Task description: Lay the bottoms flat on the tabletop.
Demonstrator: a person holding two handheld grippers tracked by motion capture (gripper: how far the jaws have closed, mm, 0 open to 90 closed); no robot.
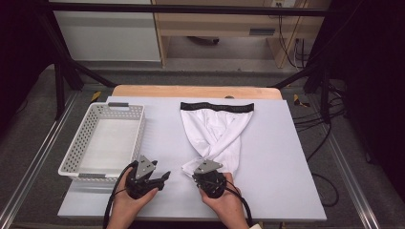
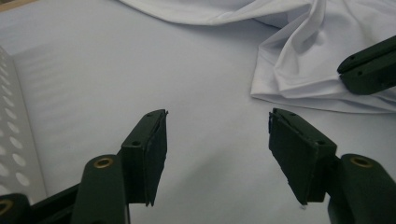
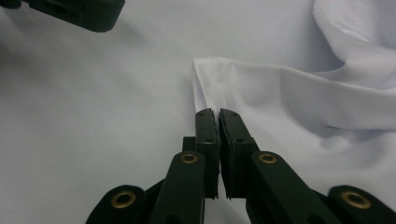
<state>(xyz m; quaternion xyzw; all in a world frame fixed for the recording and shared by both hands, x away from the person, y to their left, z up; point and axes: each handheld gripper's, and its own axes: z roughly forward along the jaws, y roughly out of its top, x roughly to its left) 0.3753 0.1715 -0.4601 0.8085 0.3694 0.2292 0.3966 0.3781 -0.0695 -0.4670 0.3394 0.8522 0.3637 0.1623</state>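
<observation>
Folding job by the look of it: white shorts (image 1: 217, 131) flat on the bench (image 1: 282, 157), black waistband (image 1: 217, 106) at 12 o'clock, legs crossed over and trailing down toward 6. Right gripper (image 1: 206, 172) parked at the near end of the cloth, fingers (image 3: 208, 135) pinched tight together right at the hem corner (image 3: 205, 79). Looks clamped on the edge of the fabric, though hard to tell how much cloth actually sits between the pads. Probably grabbing there because a corner gives the cleanest handle for lifting or folding up toward the waistband.

Left gripper (image 1: 165, 177) off at 9 o'clock from the right one, fingers (image 2: 149, 149) spread moderately, nothing between them, just bare bench. Pointed at the neighbouring bit of hem, so likely lined up to take the other corner. Basket (image 1: 86, 138) waiting at far left, presumably for the folded shorts.
</observation>
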